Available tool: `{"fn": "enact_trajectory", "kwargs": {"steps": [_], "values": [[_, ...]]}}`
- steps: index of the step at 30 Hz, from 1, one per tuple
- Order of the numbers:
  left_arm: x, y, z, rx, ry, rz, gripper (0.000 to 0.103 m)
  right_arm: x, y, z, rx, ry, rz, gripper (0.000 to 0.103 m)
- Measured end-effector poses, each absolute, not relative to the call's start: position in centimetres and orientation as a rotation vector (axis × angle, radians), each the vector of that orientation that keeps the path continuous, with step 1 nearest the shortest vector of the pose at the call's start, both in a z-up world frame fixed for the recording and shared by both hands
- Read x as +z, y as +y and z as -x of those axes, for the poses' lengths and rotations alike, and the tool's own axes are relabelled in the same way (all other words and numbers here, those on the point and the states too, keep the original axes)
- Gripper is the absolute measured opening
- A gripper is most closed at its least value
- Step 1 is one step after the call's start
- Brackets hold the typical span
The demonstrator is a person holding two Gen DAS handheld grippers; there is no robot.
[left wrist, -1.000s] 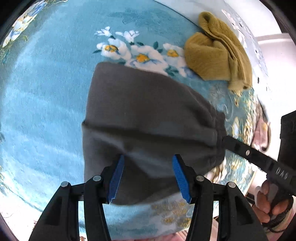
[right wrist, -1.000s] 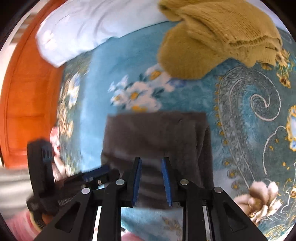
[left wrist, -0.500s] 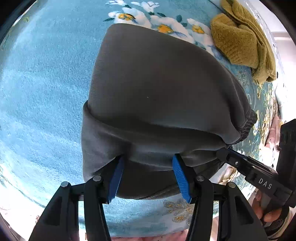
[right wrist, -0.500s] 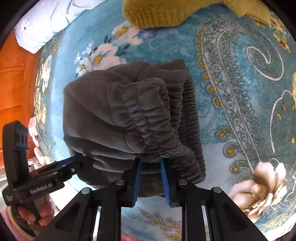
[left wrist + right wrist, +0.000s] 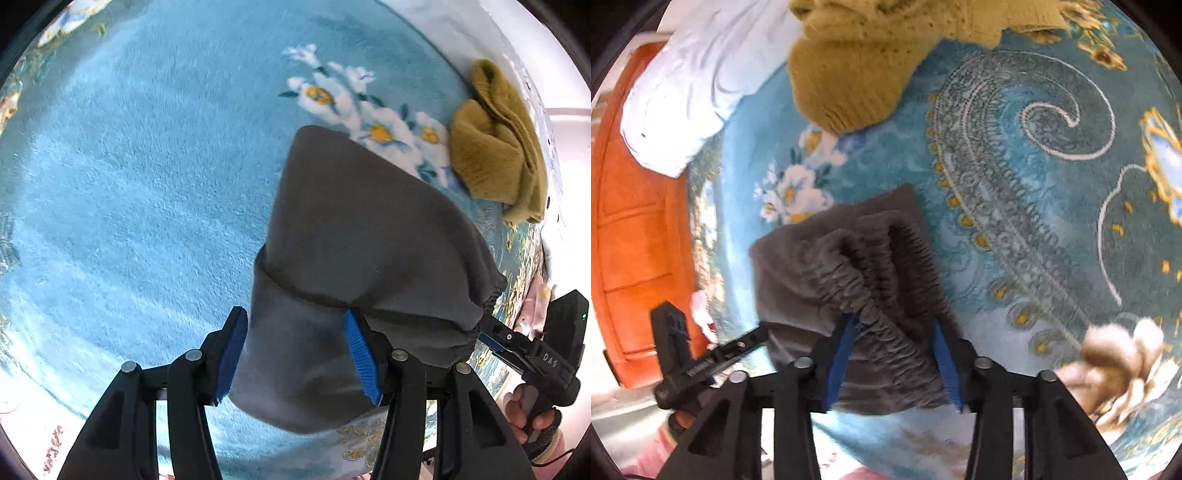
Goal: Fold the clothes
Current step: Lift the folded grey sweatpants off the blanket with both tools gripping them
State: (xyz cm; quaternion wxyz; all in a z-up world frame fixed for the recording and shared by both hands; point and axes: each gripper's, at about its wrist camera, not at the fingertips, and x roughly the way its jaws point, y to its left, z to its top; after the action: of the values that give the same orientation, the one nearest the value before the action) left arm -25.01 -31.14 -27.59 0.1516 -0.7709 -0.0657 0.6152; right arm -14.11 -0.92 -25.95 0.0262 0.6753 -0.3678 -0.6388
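A folded dark grey garment (image 5: 362, 258) with an elastic waistband lies on the blue floral blanket (image 5: 129, 184). My left gripper (image 5: 295, 354) is open, its blue pads either side of the garment's near left edge. My right gripper (image 5: 892, 363) is open, its pads wide apart around the gathered waistband (image 5: 879, 295) at the garment's right end. The right gripper also shows in the left wrist view (image 5: 517, 343), and the left gripper shows in the right wrist view (image 5: 713, 362).
A mustard yellow knitted garment (image 5: 498, 155) lies folded beyond the grey one, also in the right wrist view (image 5: 857, 66). A white pillow (image 5: 690, 92) and an orange wooden headboard (image 5: 635, 240) stand at the far left of the bed.
My right gripper was shut on the waistband and has opened wide. Both grippers have pulled back and the garment now lies lower on the blanket.
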Motion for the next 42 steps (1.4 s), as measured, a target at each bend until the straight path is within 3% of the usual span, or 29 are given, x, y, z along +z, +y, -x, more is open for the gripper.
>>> {"fn": "enact_trajectory", "kwargs": {"steps": [2, 6, 10, 18, 23, 25, 26, 32, 42], "values": [[-28.4, -31.2, 25.5, 1.743, -0.196, 2.215, 0.063, -26.6, -0.5, 13.7, -1.98, -1.138, -2.087, 0.068], [-30.1, -32.3, 26.6, 1.662, -0.321, 2.203, 0.065, -28.9, 1.1, 13.0, -1.859, -1.33, -2.019, 0.071], [-32.4, -34.2, 27.4, 1.545, -0.523, 2.225, 0.075, -31.0, 2.2, 12.5, -1.74, -1.481, -1.944, 0.071], [-34.0, -34.6, 28.5, 1.479, -0.709, 2.198, 0.076, -33.0, 3.1, 11.8, -1.623, -1.616, -1.852, 0.076], [-33.9, -33.8, 29.2, 1.493, -0.717, 2.189, 0.071, -33.3, 2.8, 11.6, -1.613, -1.649, -1.848, 0.078], [-33.5, -33.8, 29.7, 1.503, -0.716, 2.184, 0.065, -32.9, 2.9, 11.5, -1.623, -1.658, -1.848, 0.075], [-33.1, -33.8, 30.0, 1.511, -0.71, 2.183, 0.062, -32.6, 2.9, 11.4, -1.629, -1.662, -1.847, 0.066], [-30.6, -33.3, 31.4, 1.578, -0.646, 2.154, 0.045, -30.9, 2.9, 10.9, -1.67, -1.677, -1.846, 0.053], [-21.4, -34.3, 32.1, 1.695, -0.566, 1.99, 0.043, -23.5, 2.1, 10.7, -1.785, -1.652, -1.709, 0.046]]}}
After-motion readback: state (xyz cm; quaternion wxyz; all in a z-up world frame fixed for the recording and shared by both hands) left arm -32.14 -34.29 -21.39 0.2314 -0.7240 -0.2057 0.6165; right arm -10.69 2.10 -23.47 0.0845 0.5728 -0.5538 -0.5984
